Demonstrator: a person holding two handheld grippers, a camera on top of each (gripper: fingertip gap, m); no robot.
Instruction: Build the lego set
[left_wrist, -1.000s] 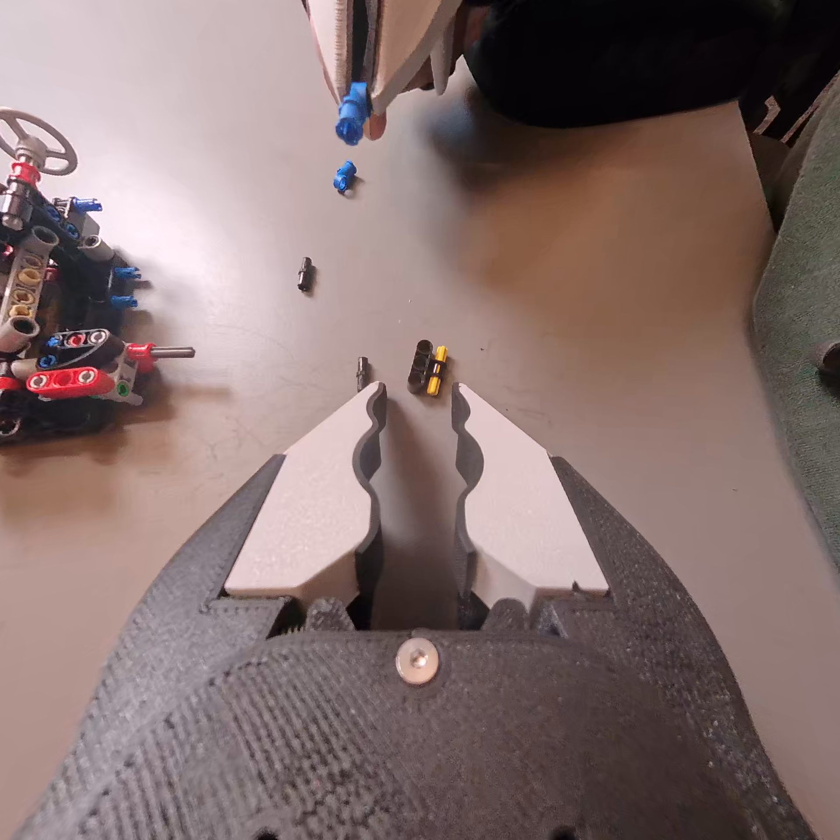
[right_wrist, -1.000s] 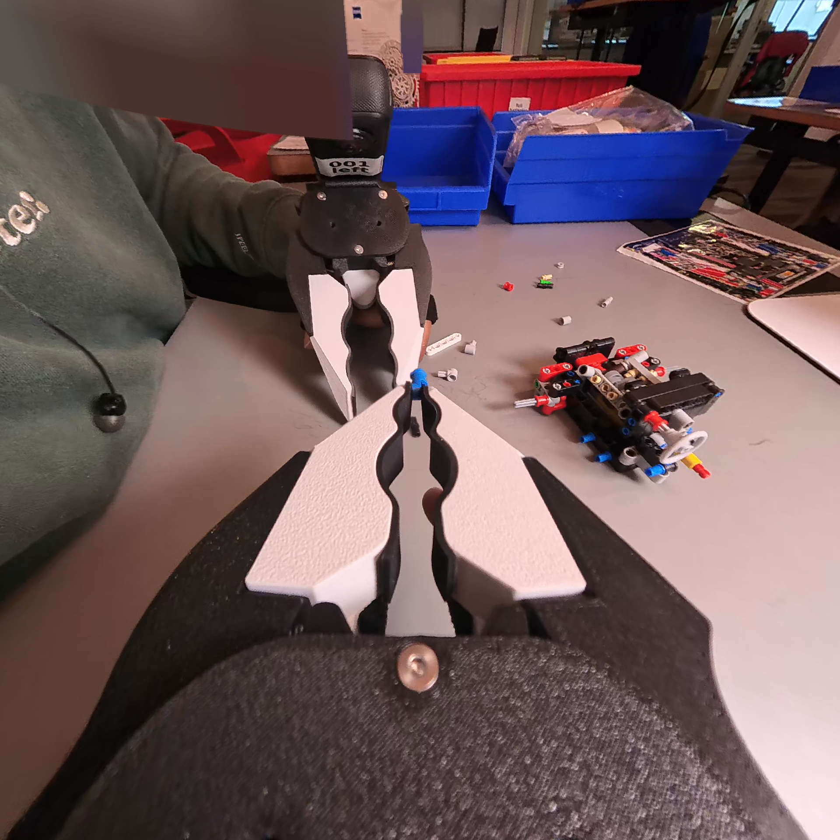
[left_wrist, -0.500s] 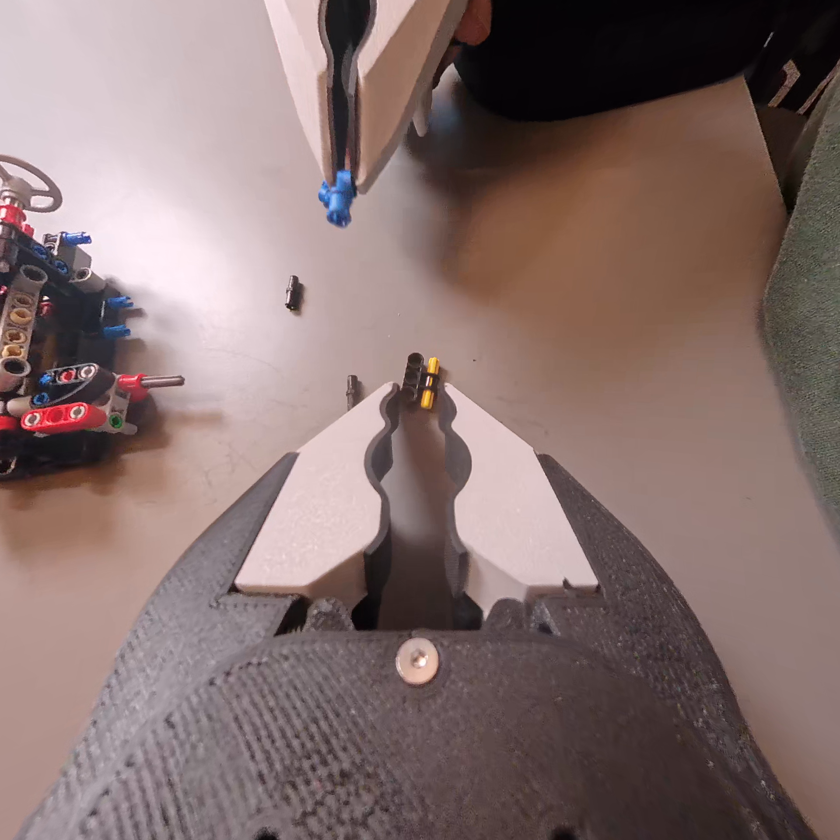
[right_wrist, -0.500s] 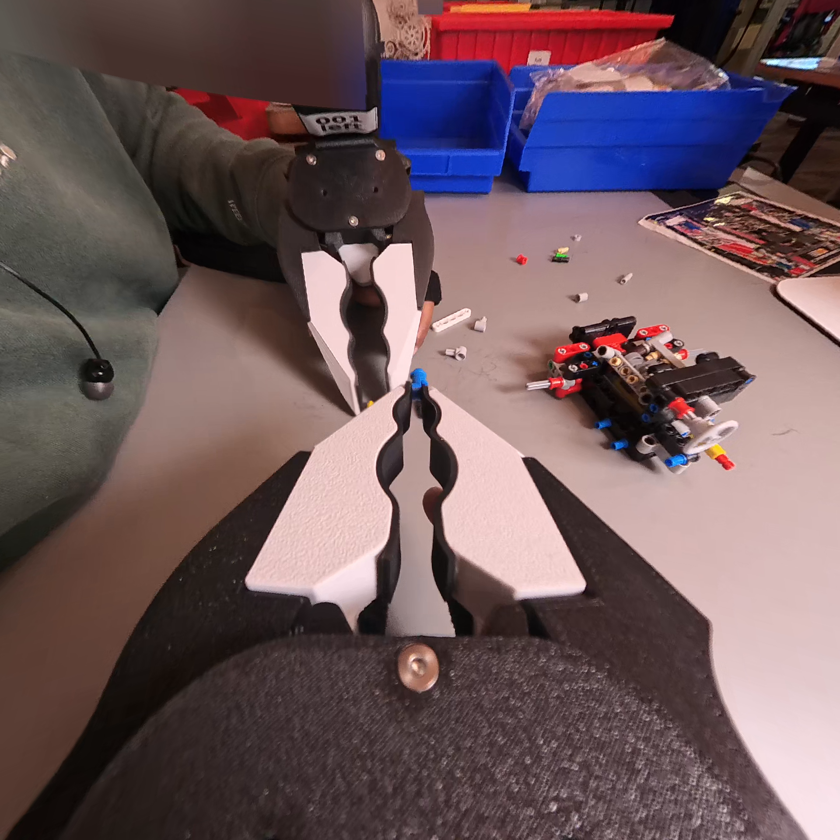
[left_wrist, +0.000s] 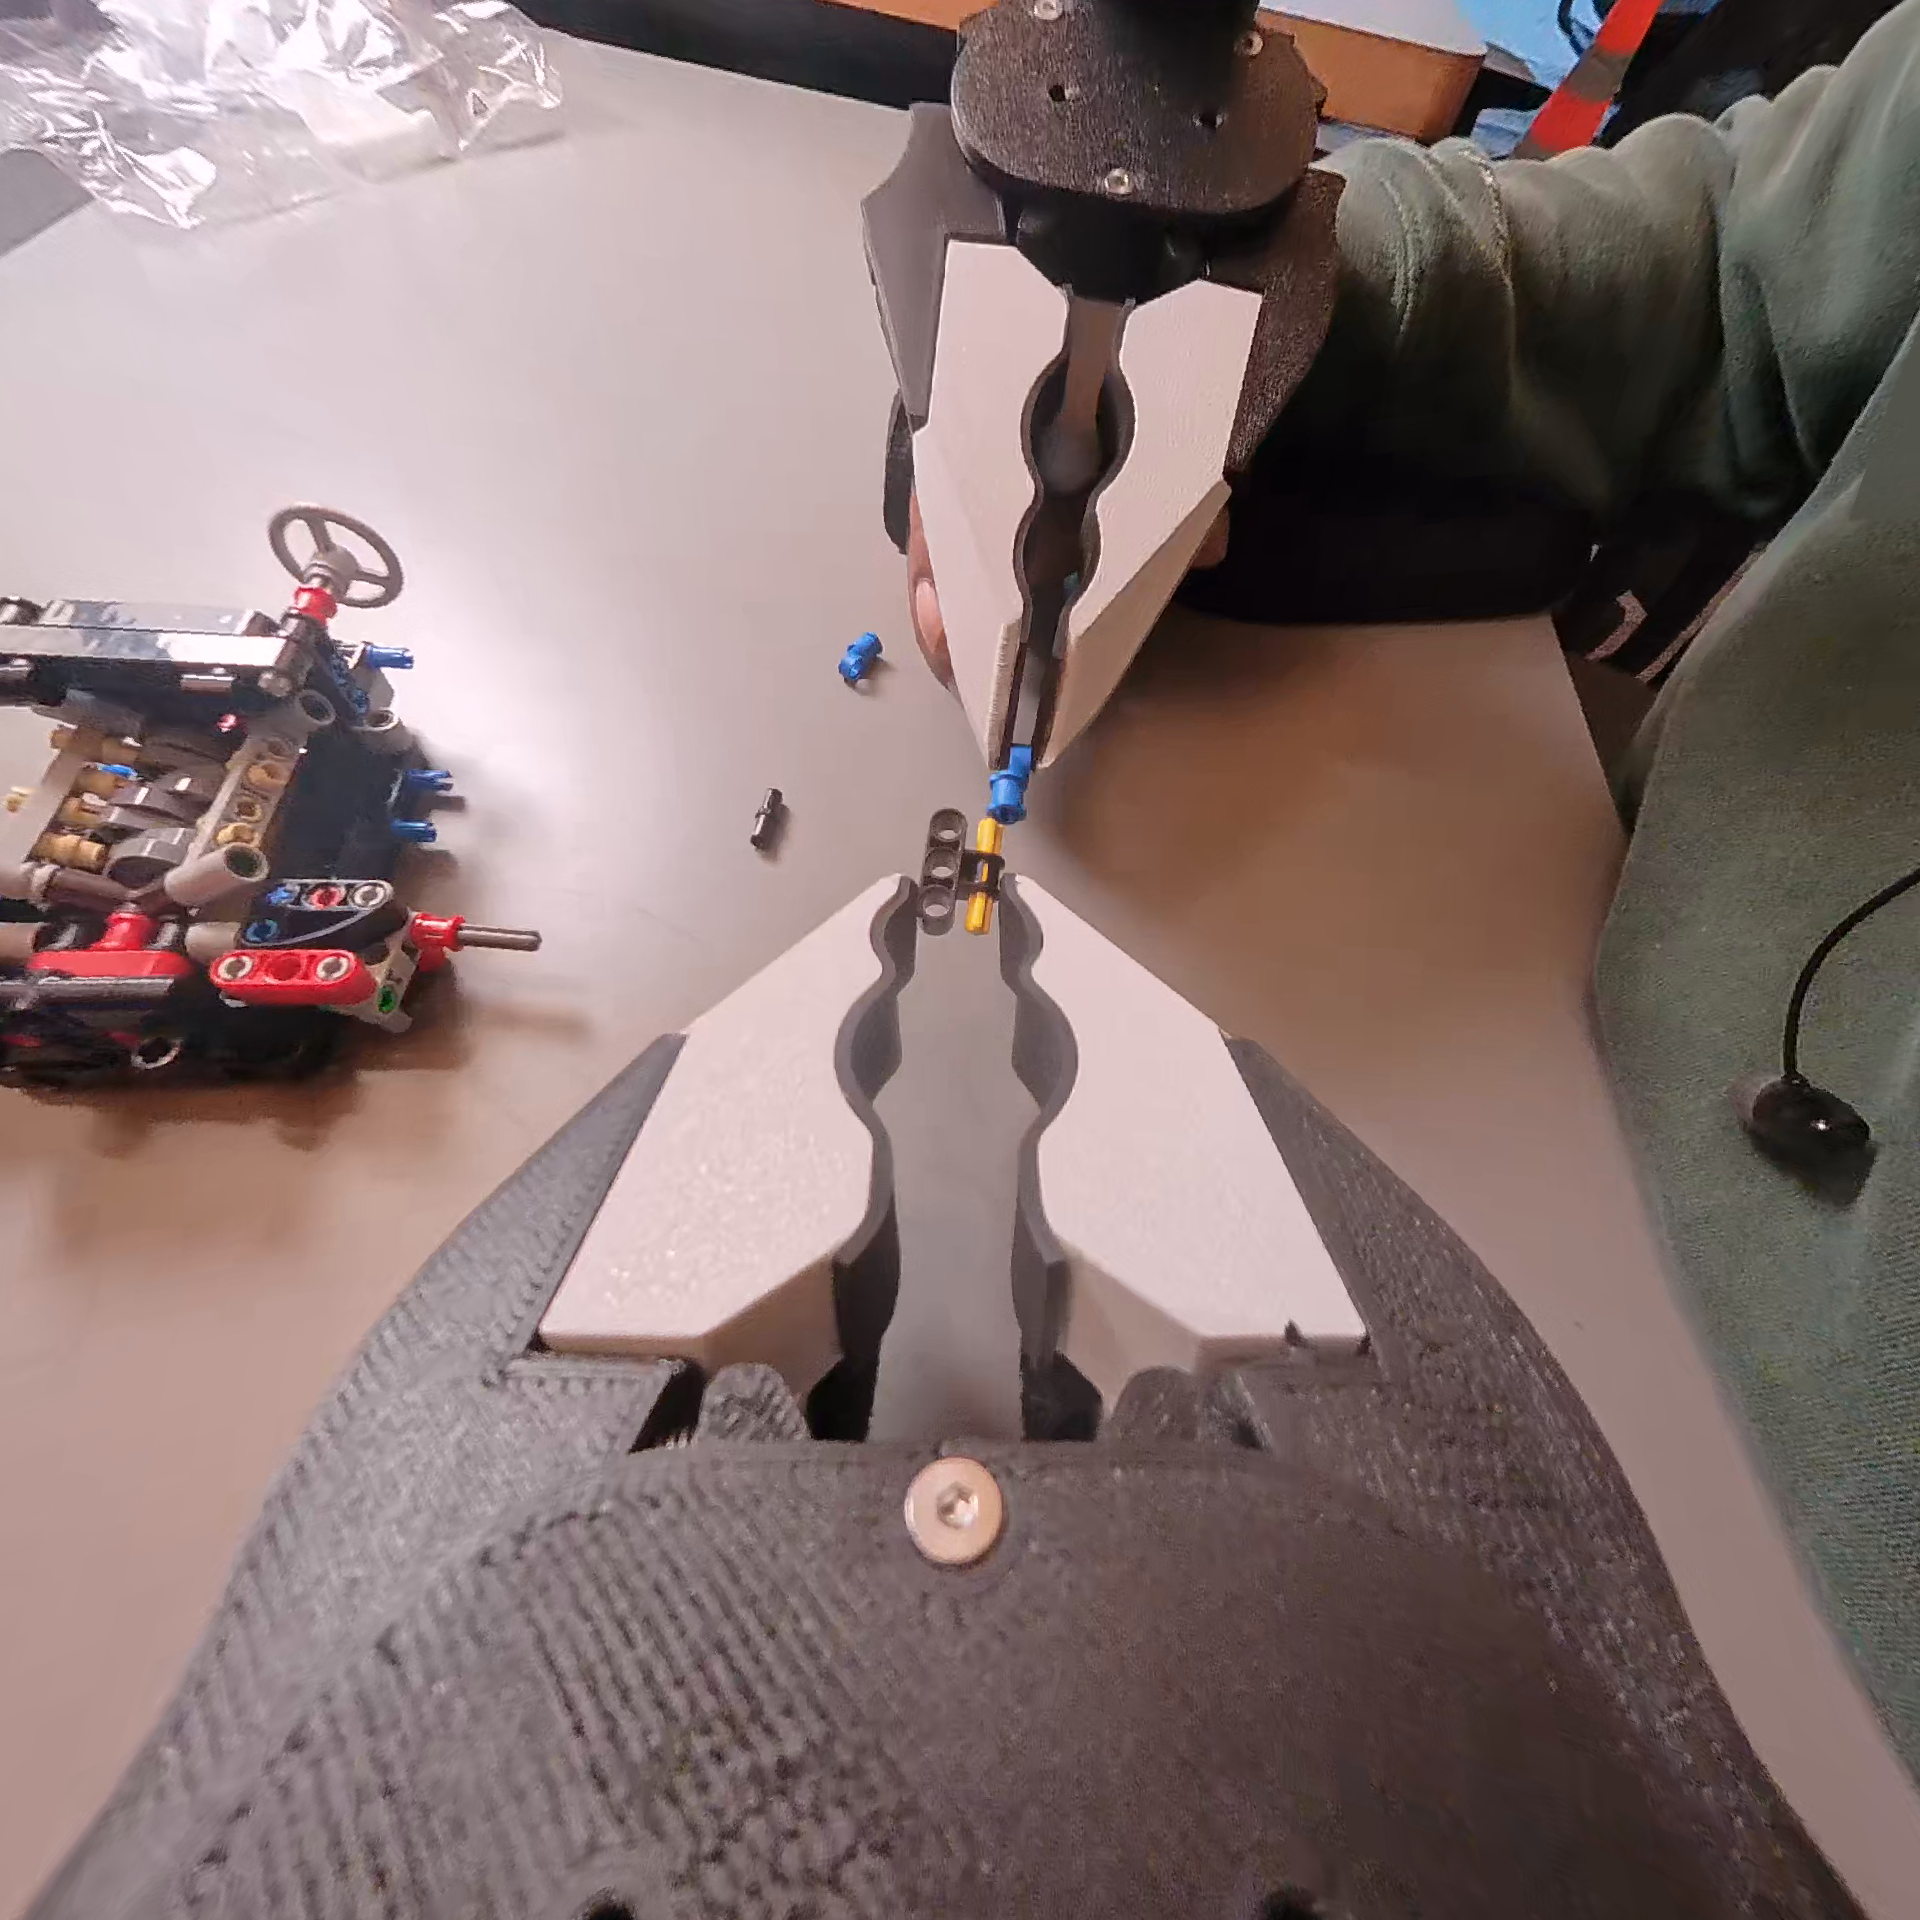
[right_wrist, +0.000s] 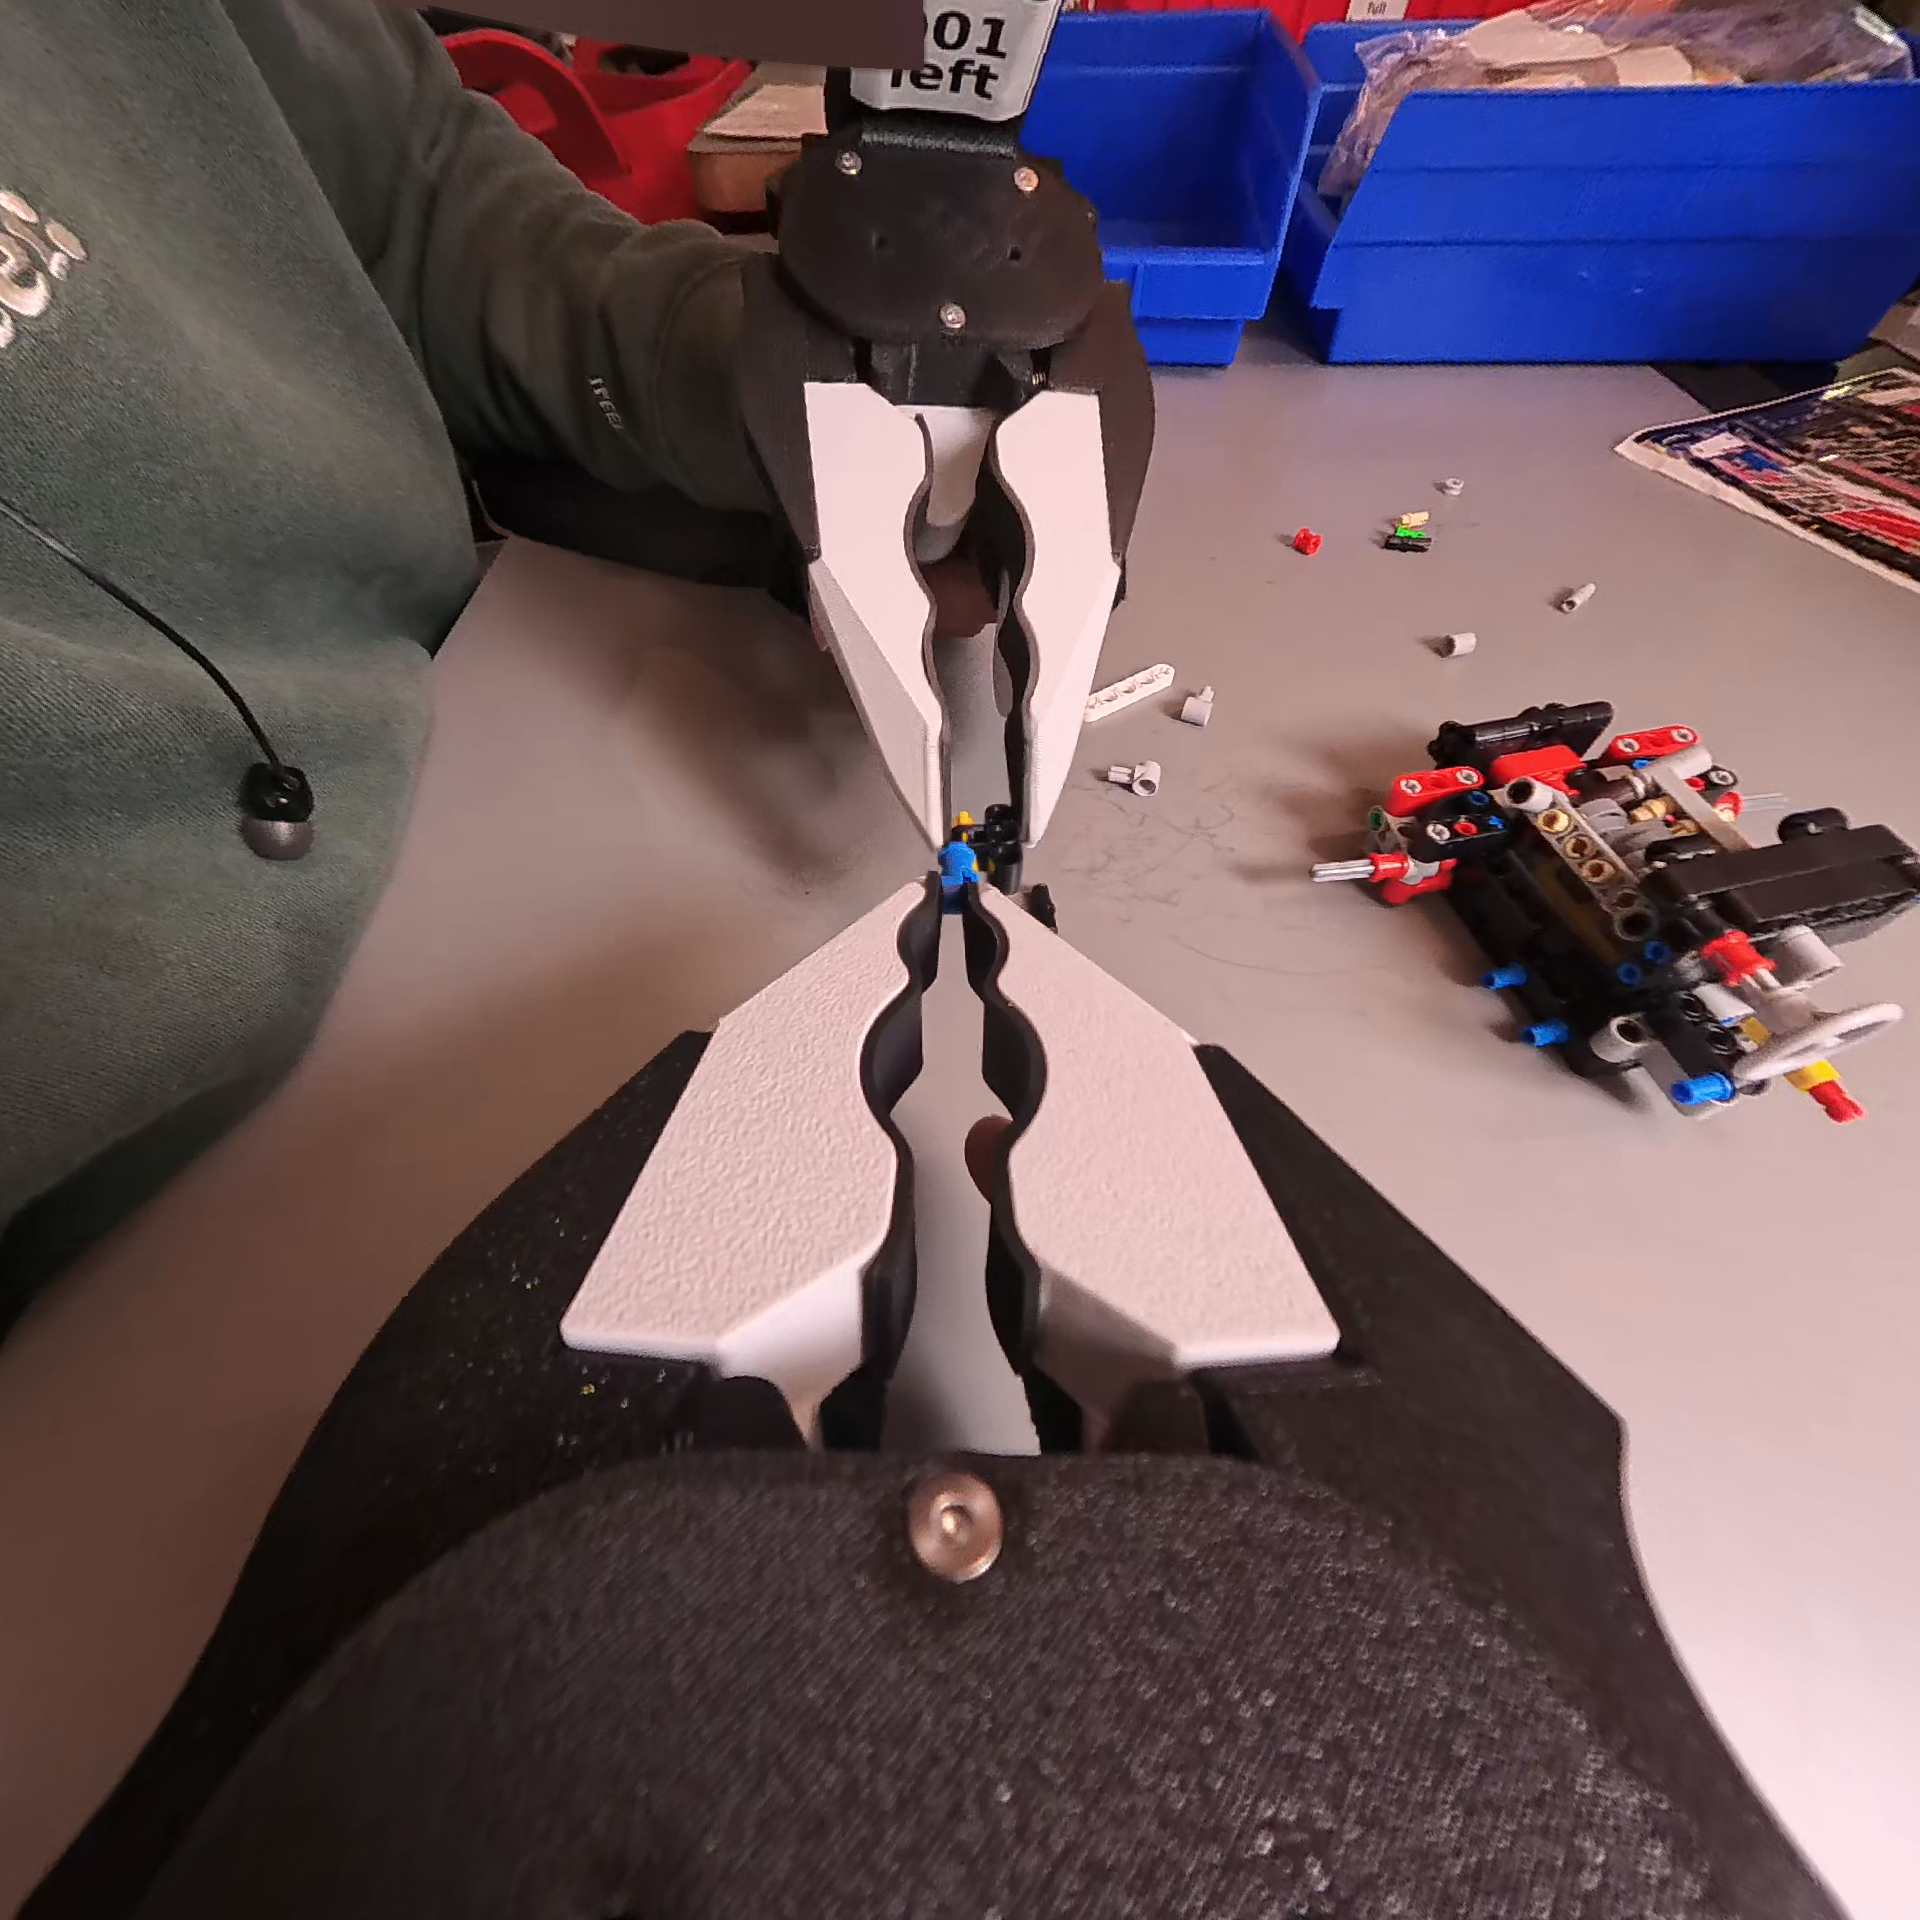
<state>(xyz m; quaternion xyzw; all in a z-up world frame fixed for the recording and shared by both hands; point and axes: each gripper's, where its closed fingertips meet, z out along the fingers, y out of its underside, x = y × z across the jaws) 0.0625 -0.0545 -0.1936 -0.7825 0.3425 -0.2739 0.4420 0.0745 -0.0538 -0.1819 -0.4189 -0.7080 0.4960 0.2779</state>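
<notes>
In the left wrist view, my left gripper (left_wrist: 954, 885) fills the lower half of the frame, its fingers closed on a short black beam (left_wrist: 940, 871) that carries a yellow pin (left_wrist: 980, 871) on a black cross-piece. At upper centre the right gripper (left_wrist: 1021, 750) points down at me, clamped on a blue pin (left_wrist: 1006, 792) whose lower end sits just above the yellow pin's top; I cannot tell whether they touch. The half-built lego model (left_wrist: 197, 831) lies at the left edge, cut off by the frame. A loose blue pin (left_wrist: 859, 657) and a black pin (left_wrist: 766, 817) lie between model and grippers, with bare table (left_wrist: 623, 416) around them.

In the right wrist view, my right gripper (right_wrist: 951, 896) pinches the blue pin (right_wrist: 956, 862) at centre frame, and the left gripper (right_wrist: 987, 831) hangs tip to tip above it. The beam (right_wrist: 1000, 829) is mostly hidden between those fingers. The model (right_wrist: 1631, 894) sits at the right, well apart, with open table between. Small grey parts (right_wrist: 1138, 775) lie nearby; blue bins (right_wrist: 1558, 208) line the top edge.
</notes>
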